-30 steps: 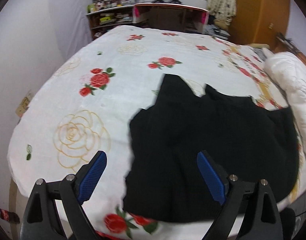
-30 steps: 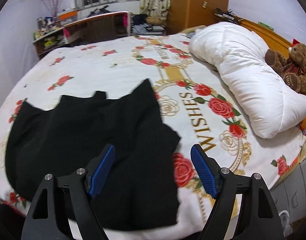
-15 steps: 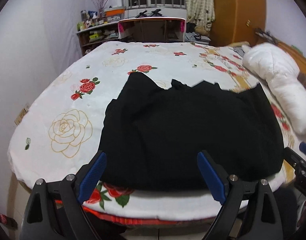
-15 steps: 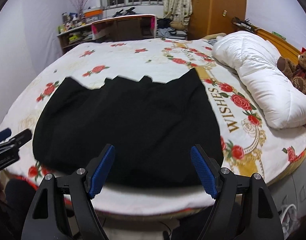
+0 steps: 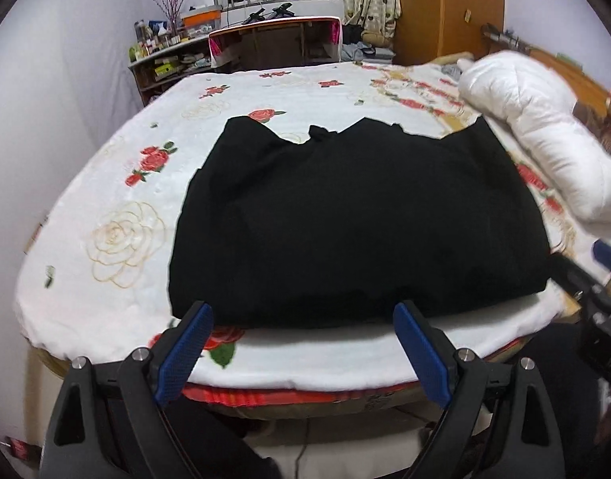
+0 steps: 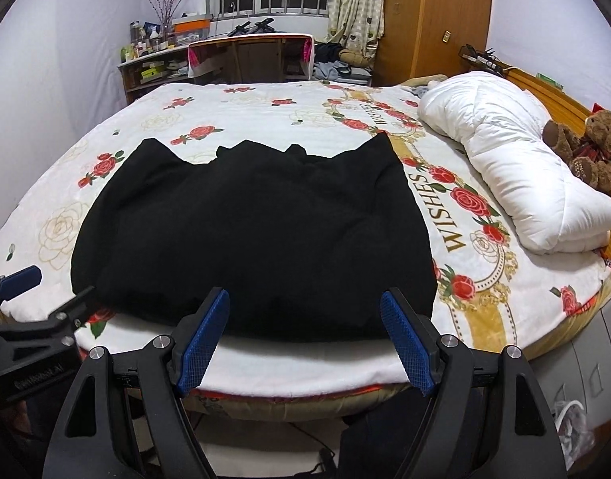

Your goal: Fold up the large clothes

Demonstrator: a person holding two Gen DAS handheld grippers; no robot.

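Black garment [image 5: 357,223] spread flat on the bed [image 5: 105,183], near edge. Soft, limp, likely light (bound to sag): best pinched at the 2 near corners. Left gripper [image 5: 301,343] and right gripper [image 6: 305,331]: jaws open, empty.

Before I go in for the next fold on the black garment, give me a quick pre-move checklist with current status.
1. Left gripper open, nothing between its jaws: ok.
2. Right gripper open, nothing between its jaws: ok.
3. Black garment lies wholly on the bed: ok.
4. Garment's near edge free of both grippers: ok.
5. White duvet apart from the garment: ok.
6. Layers and sleeves lying smooth: cannot tell, fabric too dark.
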